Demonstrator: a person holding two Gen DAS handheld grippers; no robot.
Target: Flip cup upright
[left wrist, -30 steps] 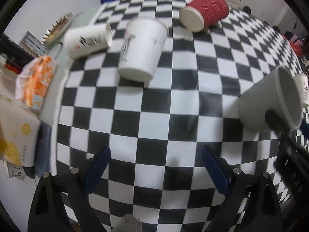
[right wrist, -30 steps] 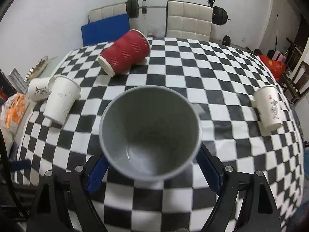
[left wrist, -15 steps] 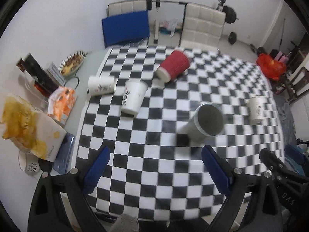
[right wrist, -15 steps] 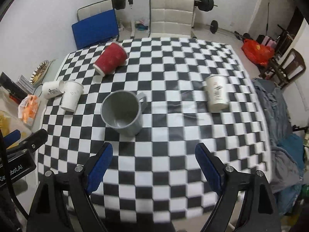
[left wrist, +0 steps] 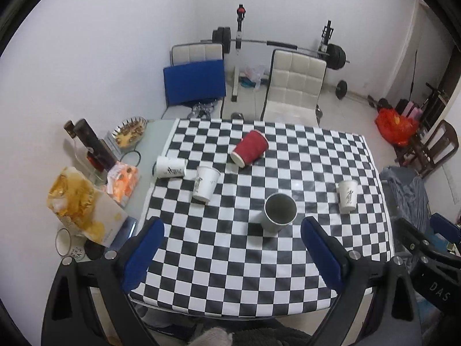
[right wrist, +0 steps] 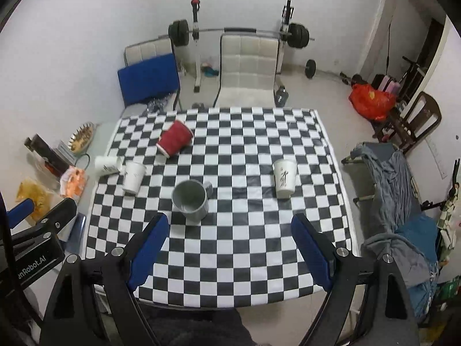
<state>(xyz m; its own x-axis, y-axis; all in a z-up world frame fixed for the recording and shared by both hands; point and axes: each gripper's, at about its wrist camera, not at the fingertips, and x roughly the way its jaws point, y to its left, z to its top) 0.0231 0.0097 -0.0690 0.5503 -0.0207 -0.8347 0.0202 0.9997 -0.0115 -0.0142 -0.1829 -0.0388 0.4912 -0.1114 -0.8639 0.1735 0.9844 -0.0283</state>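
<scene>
While both grippers (left wrist: 232,245) (right wrist: 229,243) gape wide, smooth grey mug (right wrist: 190,199) (cylindrical, handled) stands upright on glossy checkered cloth (right wrist: 230,259).

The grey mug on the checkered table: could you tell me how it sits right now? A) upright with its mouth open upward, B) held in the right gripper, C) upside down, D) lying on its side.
A: the grey mug stands on its base on the checkered table, its open mouth facing up, apart from both open grippers.

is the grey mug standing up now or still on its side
Upright: the grey mug stands on its base on the checkered table, open mouth up, looking empty, both tools clear of it.
</scene>
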